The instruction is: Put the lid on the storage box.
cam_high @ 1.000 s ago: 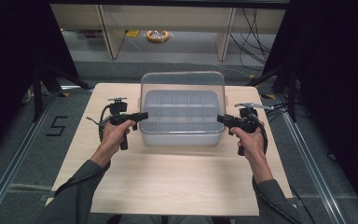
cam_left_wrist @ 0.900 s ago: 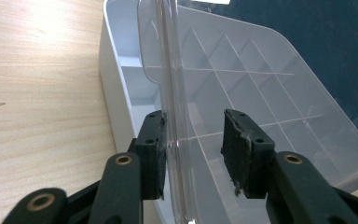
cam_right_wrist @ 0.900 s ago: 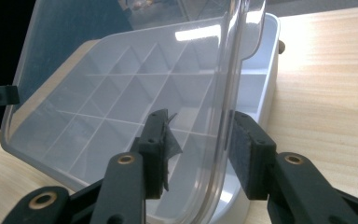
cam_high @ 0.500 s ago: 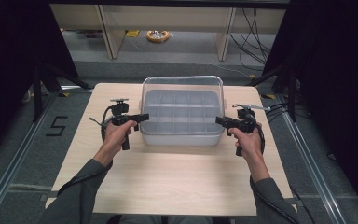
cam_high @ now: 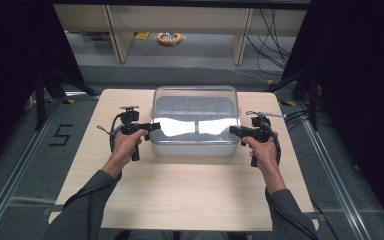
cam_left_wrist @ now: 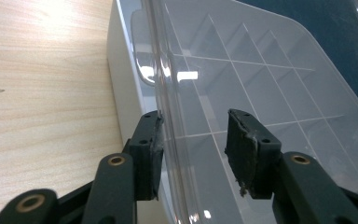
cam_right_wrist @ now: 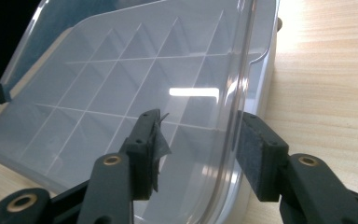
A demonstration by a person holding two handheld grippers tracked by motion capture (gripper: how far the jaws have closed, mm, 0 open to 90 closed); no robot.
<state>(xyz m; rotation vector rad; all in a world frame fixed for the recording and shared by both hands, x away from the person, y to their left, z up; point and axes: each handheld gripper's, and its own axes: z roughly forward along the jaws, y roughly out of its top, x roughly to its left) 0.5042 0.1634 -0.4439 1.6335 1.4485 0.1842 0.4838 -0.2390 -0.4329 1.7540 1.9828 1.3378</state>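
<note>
Dark curtains frame a pale wooden table (cam_high: 190,195) at the centre of the high view, with grey floor and shelving legs across the top of the frame and a floor marking reading "5" (cam_high: 60,135) at left.

From the lower left we see a sleeved forearm rise to the left hand (cam_high: 125,145), which holds the left gripper (cam_high: 152,125) level and pointed toward the middle of the frame. Its jaw tips sit at the left end of a clear plastic organiser box (cam_high: 195,122) that stands just above the table's centre. In the left gripper view, its two black jaws stand apart astride the edge of the transparent lid (cam_left_wrist: 261,93). The left pad (cam_left_wrist: 154,154) lies against or just beside the outer rim and the right pad (cam_left_wrist: 242,154) sits over the lid; we cannot tell whether either presses. The lid appears tilted above the white base (cam_left_wrist: 121,79), and a grid of dividers shows through it.

At right in the high view, the right hand (cam_high: 262,150) holds the right gripper (cam_high: 234,131) at the box's opposite end, mirroring the left. In the right gripper view, its jaws likewise stand apart on either side of the lid's rim, one pad (cam_right_wrist: 151,149) under the clear panel, the other (cam_right_wrist: 256,154) outside it, with bare wood at the right of the frame.
</note>
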